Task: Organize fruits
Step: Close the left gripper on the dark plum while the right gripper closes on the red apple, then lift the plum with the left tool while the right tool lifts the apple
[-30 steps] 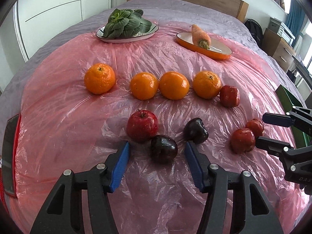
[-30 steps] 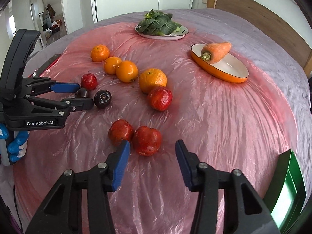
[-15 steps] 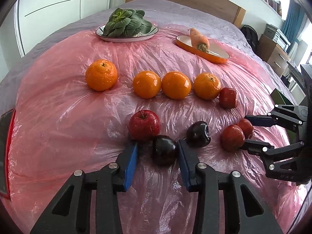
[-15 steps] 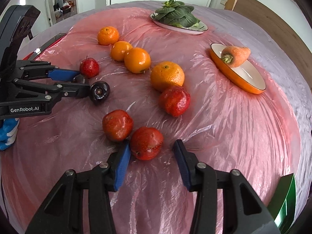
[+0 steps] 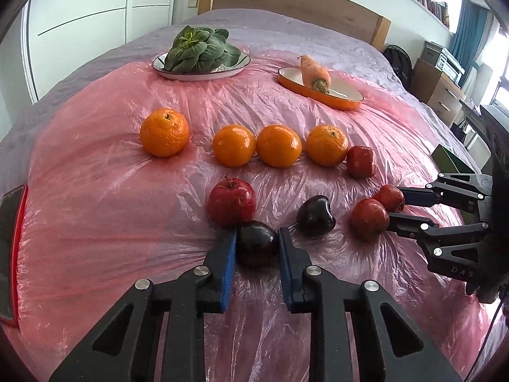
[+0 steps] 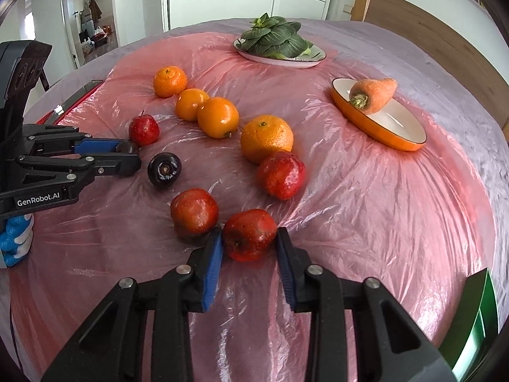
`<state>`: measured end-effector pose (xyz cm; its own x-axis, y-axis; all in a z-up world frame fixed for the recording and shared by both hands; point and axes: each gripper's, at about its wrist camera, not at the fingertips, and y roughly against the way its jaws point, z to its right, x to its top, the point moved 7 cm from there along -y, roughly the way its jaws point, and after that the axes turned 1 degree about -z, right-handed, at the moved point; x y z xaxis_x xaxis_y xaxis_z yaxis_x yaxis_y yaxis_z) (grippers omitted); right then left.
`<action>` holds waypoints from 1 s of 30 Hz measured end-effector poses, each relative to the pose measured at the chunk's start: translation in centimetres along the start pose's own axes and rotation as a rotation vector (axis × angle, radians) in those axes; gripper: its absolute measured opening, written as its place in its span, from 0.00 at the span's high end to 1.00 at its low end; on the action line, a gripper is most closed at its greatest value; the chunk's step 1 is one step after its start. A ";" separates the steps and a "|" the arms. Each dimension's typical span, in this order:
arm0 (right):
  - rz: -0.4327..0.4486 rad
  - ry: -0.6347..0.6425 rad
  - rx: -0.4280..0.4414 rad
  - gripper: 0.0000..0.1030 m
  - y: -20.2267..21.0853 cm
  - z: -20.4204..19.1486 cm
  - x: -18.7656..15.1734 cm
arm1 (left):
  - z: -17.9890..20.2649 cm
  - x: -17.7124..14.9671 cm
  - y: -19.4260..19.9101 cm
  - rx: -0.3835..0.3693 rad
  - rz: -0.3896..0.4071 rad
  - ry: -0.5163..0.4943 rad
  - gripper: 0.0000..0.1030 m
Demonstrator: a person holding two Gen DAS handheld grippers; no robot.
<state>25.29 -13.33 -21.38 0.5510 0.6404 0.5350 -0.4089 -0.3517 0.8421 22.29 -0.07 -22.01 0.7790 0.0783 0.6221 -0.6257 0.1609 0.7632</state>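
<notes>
Left wrist view puts you at the grasping step of the sorting: your left gripper [image 5: 257, 244] has just been closing and now has its blue pads pressed on either flank of the near dark plum [image 5: 256, 245], which sits on the pink plastic sheet [image 5: 95, 210] spread over the bed, just in front of the red apple [image 5: 231, 201] and touching it. To its right lies the second dark plum [image 5: 316, 215], apart from the first, and beyond that your right gripper [image 5: 394, 205] comes in from the side among the red fruits. Behind, the four oranges [image 5: 278, 145] already stand in a rough row, three close together and the leftmost set apart. Right wrist view shows what that one cannot: your right gripper [image 6: 248, 238] has also just been closing, and its pads now bear on the near red fruit [image 6: 249, 234], which touches its neighbour [image 6: 194, 213] on the left. It also shows a blue-gloved hand [image 6: 14, 243] under the left gripper [image 6: 128, 156], whose plum is nearly hidden there. I judge that the next move calls for lifting each fruit straight up, since a sideways drag would likely nudge the touching neighbour or wrinkle the sheet, and then setting each down beside its own kind. Where the grouped fruits should end up, neither view tells.
</notes>
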 end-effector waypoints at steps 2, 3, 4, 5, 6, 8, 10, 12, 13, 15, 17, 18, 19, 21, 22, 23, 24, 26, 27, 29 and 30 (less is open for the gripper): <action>0.003 -0.021 0.002 0.44 0.1 0.2 -0.1 | 0.0 0.0 0.2 0.000 0.005 -0.002 0.80; 0.006 -0.034 0.002 0.44 0.2 0.3 -0.2 | 0.1 0.0 0.4 0.000 0.008 -0.003 0.80; 0.008 -0.047 0.001 0.44 0.4 0.4 -0.3 | 0.1 0.0 0.5 0.002 0.012 -0.006 0.80; 0.010 -0.059 -0.001 0.44 0.6 0.5 -0.4 | 0.2 0.1 0.6 0.004 0.016 -0.010 0.80; 0.013 -0.073 -0.005 0.44 0.8 0.6 -0.5 | 0.3 0.1 0.7 0.005 0.019 -0.013 0.80; 0.020 -0.102 -0.012 0.44 1.3 1.1 -0.7 | 0.5 0.2 1.0 0.007 0.027 -0.017 0.80; 0.026 -0.132 -0.021 0.44 1.9 1.5 -1.0 | 0.6 0.3 1.3 0.009 0.034 -0.020 0.80; 0.031 -0.163 -0.034 0.44 2.5 2.0 -1.3 | 0.6 0.5 1.6 0.011 0.045 -0.023 0.80; 0.033 -0.179 -0.044 0.44 2.9 2.2 -1.5 | 0.7 0.6 1.8 0.012 0.050 -0.024 0.80; 0.036 -0.205 -0.056 0.44 3.4 2.5 -1.8 | 0.8 0.8 2.1 0.012 0.058 -0.028 0.80; 0.043 -0.236 -0.064 0.44 4.1 2.8 -2.3 | 0.9 0.9 2.4 0.014 0.063 -0.030 0.80; 0.047 -0.251 -0.066 0.44 4.4 2.9 -2.5 | 0.9 0.9 2.6 0.016 0.067 -0.032 0.80; 0.052 -0.266 -0.068 0.44 4.8 2.9 -2.8 | 1.0 1.0 2.7 0.019 0.070 -0.035 0.80; 0.057 -0.289 -0.071 0.44 5.3 2.9 -3.3 | 1.1 1.0 3.0 0.025 0.074 -0.037 0.80; 0.058 -0.300 -0.071 0.44 5.6 2.8 -3.6 | 1.1 1.0 3.1 0.027 0.074 -0.038 0.80; 0.059 -0.312 -0.071 0.44 5.8 2.8 -3.9 | 1.1 1.0 3.1 0.029 0.075 -0.037 0.80; 0.059 -0.321 -0.071 0.44 5.9 2.7 -4.2 | 1.2 1.0 3.2 0.033 0.076 -0.038 0.80; 0.058 -0.339 -0.071 0.44 6.3 2.5 -4.7 | 1.2 1.0 3.3 0.040 0.077 -0.041 0.80; 0.058 -0.347 -0.070 0.44 6.4 2.3 -5.1 | 1.3 0.8 3.4 0.043 0.077 -0.040 0.80; 0.055 -0.356 -0.067 0.44 6.7 1.9 -5.5 | 1.3 0.8 3.5 0.049 0.075 -0.038 0.80; 0.055 -0.360 -0.067 0.44 6.8 1.7 -5.8 | 1.3 0.7 3.5 0.053 0.074 -0.037 0.80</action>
<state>20.52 -20.58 -18.60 0.7425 0.3362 0.5794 -0.4853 -0.3263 0.8112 20.58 -0.72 -18.63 0.7289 0.0513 0.6827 -0.6837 0.1041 0.7222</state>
